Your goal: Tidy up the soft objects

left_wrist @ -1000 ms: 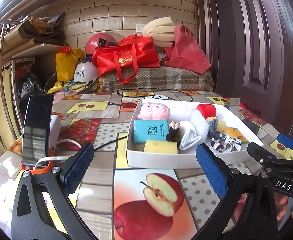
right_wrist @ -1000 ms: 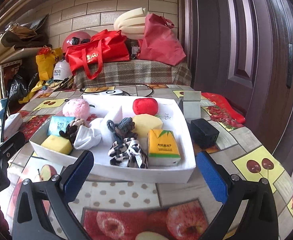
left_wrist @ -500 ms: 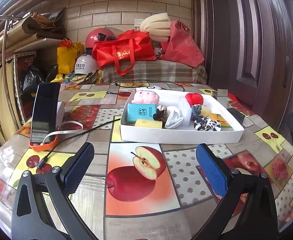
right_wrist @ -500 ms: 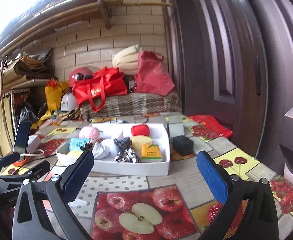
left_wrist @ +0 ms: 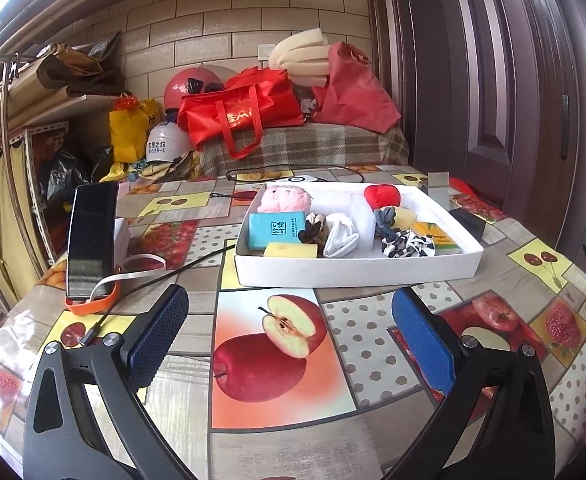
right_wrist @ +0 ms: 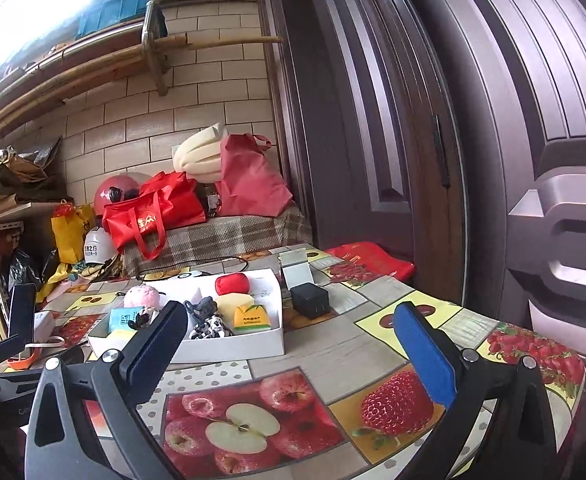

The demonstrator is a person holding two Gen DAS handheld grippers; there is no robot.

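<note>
A white tray (left_wrist: 357, 270) sits on the fruit-print table and holds soft things: a pink plush (left_wrist: 287, 199), a teal tissue pack (left_wrist: 277, 230), a yellow sponge (left_wrist: 291, 250), a white cloth (left_wrist: 341, 234), a red ball (left_wrist: 382, 196), scrunchies (left_wrist: 407, 242) and a yellow pack (left_wrist: 433, 234). My left gripper (left_wrist: 289, 336) is open and empty, well in front of the tray. My right gripper (right_wrist: 289, 340) is open and empty, back from the tray (right_wrist: 229, 346) and higher. The red ball (right_wrist: 232, 283) and yellow pack (right_wrist: 251, 316) show there too.
A phone (left_wrist: 91, 240) stands on an orange stand at the table's left, with cables beside it. A black box (right_wrist: 310, 300) and a grey box (right_wrist: 296, 270) stand right of the tray. Red bags (left_wrist: 245, 114) and helmets lie behind. A door (right_wrist: 433, 140) is at the right.
Both grippers have pulled back from the tray, which now looks smaller and farther. The right gripper has also risen. Both stay open and empty.
</note>
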